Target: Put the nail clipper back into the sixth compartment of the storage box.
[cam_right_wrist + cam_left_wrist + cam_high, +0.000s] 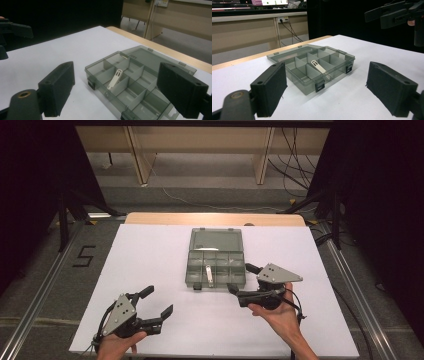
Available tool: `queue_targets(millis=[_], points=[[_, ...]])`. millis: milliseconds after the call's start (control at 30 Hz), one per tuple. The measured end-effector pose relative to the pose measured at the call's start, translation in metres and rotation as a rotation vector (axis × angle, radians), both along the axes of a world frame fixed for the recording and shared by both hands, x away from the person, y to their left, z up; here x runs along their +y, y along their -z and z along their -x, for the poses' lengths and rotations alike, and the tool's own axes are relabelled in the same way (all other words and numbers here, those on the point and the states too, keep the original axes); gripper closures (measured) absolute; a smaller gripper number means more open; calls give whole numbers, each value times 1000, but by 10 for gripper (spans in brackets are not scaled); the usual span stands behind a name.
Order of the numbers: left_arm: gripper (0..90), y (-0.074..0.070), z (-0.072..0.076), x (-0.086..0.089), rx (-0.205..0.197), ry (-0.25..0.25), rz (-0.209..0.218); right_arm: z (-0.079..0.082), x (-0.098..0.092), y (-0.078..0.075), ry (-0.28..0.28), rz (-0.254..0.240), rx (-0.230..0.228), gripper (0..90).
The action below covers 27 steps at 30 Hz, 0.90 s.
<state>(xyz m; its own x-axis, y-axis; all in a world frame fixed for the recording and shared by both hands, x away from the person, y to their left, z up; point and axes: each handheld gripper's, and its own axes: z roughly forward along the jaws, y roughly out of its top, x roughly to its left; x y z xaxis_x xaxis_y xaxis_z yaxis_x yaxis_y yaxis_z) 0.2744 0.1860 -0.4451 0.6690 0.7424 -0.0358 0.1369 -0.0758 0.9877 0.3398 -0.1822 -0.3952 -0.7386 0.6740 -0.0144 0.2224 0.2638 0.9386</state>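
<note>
White clip (209, 275) leans across a divider in the open organizer box (216, 258) mid-table, long axis front-to-back; right claw (240, 281), wide and empty, sits just beside the box, left claw (159, 303), equally wide, well apart.

Each black gripper, left (159, 301) and right (239, 278), is topped by a grey three-cornered plate dotted with screws. Flat rectangular padded fingers (272, 88) are seen; black cables trail behind. Forearms are unsleeved.
</note>
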Motion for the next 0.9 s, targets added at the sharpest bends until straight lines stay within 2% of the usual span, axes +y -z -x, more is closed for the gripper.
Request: queue_targets(millis=[167,233,367,400,500,600,633,667,900], points=[[159,0,0,1,0,-1,1,3,-1,2,-5,-27,5,159],[159,0,0,0,0,-1,1,6,-4,1,4,-33,-7,162],[159,0,0,0,-2,2,2,8,-6,1,12,-36,-12,162],[159,0,0,0,1,1,0,8,-6,2,18,-33,-27,162],[159,0,0,0,1,2,-1,10,-8,3,15,-31,-6,162],[159,0,0,0,0,3,-1,11,-9,4,18,-36,-12,161],[159,0,0,0,0,3,0,12,-10,4,12,-39,-1,161],[159,0,0,0,0,3,-1,12,-9,5,13,-53,-3,161],[159,0,0,0,-1,5,-2,17,-13,7,25,-46,-18,162]])
